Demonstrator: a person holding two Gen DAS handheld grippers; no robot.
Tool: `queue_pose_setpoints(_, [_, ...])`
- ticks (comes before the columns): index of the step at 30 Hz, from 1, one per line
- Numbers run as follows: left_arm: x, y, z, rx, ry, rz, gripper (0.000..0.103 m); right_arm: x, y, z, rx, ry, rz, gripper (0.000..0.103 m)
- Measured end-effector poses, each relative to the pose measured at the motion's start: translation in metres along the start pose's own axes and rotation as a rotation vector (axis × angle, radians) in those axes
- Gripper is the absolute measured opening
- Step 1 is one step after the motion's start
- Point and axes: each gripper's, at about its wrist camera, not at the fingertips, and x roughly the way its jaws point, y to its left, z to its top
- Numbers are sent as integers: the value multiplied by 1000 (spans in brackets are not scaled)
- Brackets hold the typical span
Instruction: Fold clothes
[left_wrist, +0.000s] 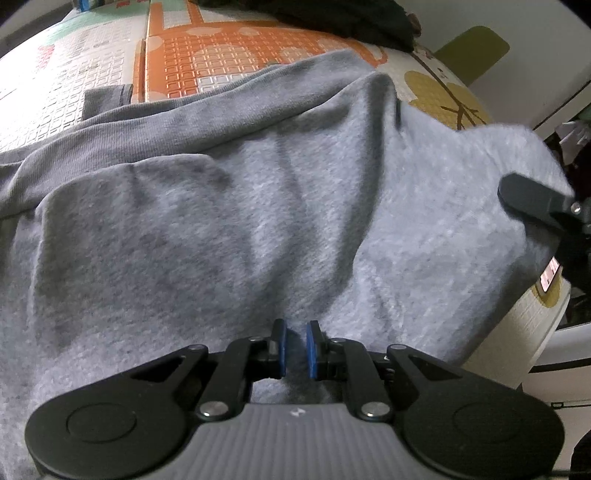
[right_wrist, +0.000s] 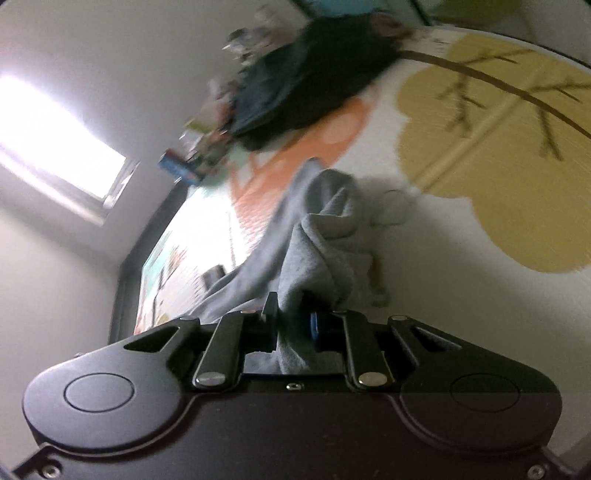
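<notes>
Our left gripper (left_wrist: 295, 345) has its blue pads (left_wrist: 282, 347) pinched on a fold of the grey garment (left_wrist: 229, 221), jaws nearly together with cloth between them. Our right gripper (right_wrist: 293, 325) is likewise clamped on a bunch of the same garment (right_wrist: 317, 240), the fabric squeezed between the jaws and rising out ahead of them in a twisted ridge.

From these two grips, we judge that we are lifting one edge to carry it over for a fold. To do it well, we should keep both hands level with each other and the edge taut between them, so the cloth lays flat rather than bunching as it does now at the right.

The garment spreads from the left jaws across the patterned mat (left_wrist: 229, 48), fleecy inside up, its far part lying flat. A dark pile of clothes (left_wrist: 354, 22) lies well beyond, apart from it.
</notes>
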Motion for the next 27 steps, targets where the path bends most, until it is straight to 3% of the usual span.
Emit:
queue_pose_setpoints(7, [-25, 17, -3, -69, -39, -3, 14, 7, 49, -4, -178, 51, 43, 13])
queue_pose_setpoints(18, [-83, 97, -24, -298, -93, 149, 16, 17, 80, -6, -271, 105, 69, 12])
queue_pose_setpoints(27, [-85, 129, -45, -422, -103, 139, 16, 25, 110, -16, -352, 157, 125, 11])
